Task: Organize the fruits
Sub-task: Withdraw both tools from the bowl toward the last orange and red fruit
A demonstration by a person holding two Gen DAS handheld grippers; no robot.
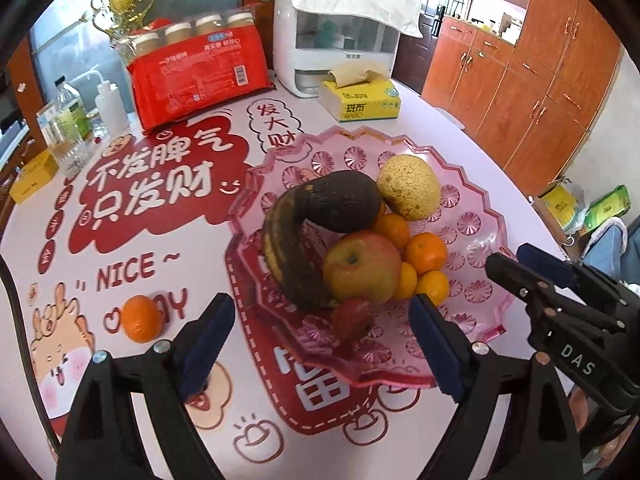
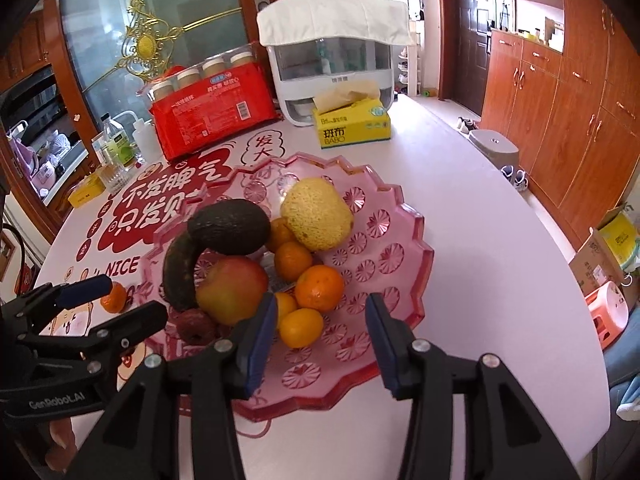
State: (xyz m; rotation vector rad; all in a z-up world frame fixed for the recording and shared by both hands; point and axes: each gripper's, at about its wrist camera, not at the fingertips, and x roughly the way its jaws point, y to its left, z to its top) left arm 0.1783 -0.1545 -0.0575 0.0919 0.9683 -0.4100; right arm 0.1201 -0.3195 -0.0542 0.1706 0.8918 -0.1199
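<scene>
Pink-topped round bench carries a scalloped pink plastic fruit tray, nearly filled; one small orange mandarin remains outside at nine o'clock. Left tongs and right tongs both gape empty.

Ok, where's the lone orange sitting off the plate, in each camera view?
Left wrist view: the lone orange sits lower left on the table, left of the pink plate.
Right wrist view: the orange is at mid-left, partly behind the left hand-held gripper.
Shared landmark: the "NICE" lettering just above it.
</scene>
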